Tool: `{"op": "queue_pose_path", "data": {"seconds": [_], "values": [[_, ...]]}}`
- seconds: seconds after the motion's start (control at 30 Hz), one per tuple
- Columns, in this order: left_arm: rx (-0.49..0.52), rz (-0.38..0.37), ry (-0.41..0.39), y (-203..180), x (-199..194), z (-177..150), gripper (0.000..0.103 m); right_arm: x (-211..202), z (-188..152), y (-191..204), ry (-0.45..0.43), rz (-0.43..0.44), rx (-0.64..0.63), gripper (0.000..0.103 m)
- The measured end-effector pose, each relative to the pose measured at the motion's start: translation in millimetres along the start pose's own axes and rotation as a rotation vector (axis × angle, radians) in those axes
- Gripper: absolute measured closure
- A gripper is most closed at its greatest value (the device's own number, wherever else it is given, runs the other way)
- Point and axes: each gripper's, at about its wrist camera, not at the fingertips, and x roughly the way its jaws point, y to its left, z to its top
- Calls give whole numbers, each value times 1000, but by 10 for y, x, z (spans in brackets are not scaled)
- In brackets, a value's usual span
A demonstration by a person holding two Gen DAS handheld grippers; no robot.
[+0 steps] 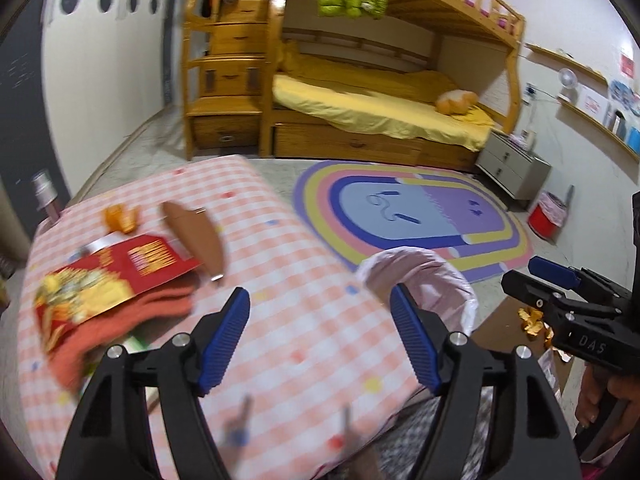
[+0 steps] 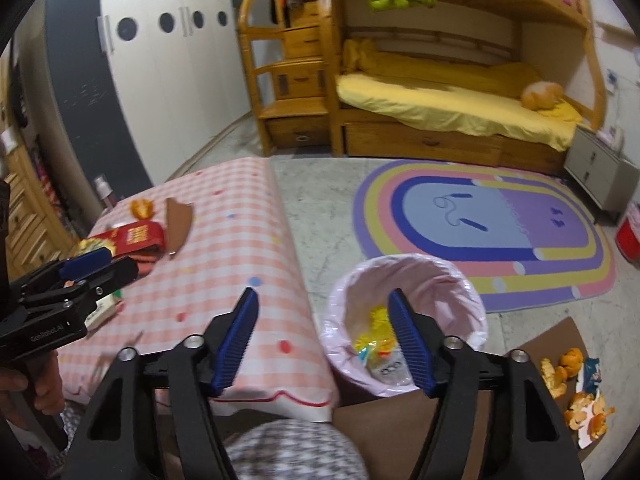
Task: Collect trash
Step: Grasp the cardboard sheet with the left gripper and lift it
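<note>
My left gripper (image 1: pixel 320 312) is open and empty above the pink checked table (image 1: pixel 304 320). On the table's left lie a red snack box (image 1: pixel 120 276), orange peel (image 1: pixel 122 218) and a brown cardboard scrap (image 1: pixel 200 240). My right gripper (image 2: pixel 324 316) is open and empty, above the gap between the table (image 2: pixel 240 264) and a trash bin with a pink liner (image 2: pixel 460 280); the bin holds yellow wrappers (image 2: pixel 378 332). More orange peel (image 2: pixel 568 372) lies on brown cardboard on the floor at right. Each gripper shows in the other's view: the right one (image 1: pixel 520 280), the left one (image 2: pixel 108 264).
An orange cloth (image 1: pixel 132 320) lies under the red box. A rainbow rug (image 2: pixel 480 224) covers the floor beyond the bin. A wooden bunk bed (image 2: pixel 440 112) stands at the back, a grey drawer unit (image 1: pixel 512 168) and a red bin (image 1: pixel 544 216) at right.
</note>
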Motion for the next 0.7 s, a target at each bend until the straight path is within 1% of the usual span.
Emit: {"op": "queue_pose_path", "data": {"seconds": [0.07,0.1,0.13,0.2,0.27,0.37,0.4,0.5,0.6,0.7], "values": [[-30,36,-6,195,-120,-56,32,22,6,196,10,32,-32,51],[-39,53,-12,284,-169,-76,31,43,16,311,17,46,-52,52],[-46,69,-18,354,-211,-90,28,59,24,413,21,58,-71,52],[-61,118,-32,553,-323,-141,24,84,47,603,22,83,-102,52],[-78,154,-44,738,-417,-179,24,126,79,801,27,108,-136,52],[-97,205,-62,999,-527,-232,20,176,106,1020,32,136,-167,50],[-104,223,-66,1103,-549,-241,18,206,119,1097,35,144,-178,47],[-113,253,-64,1292,-538,-243,18,310,170,1268,43,157,-189,37],[-99,291,-51,1448,-453,-233,18,413,230,1374,51,159,-194,36],[-48,322,-34,1550,-293,-248,18,478,268,1442,56,161,-196,36]]}}
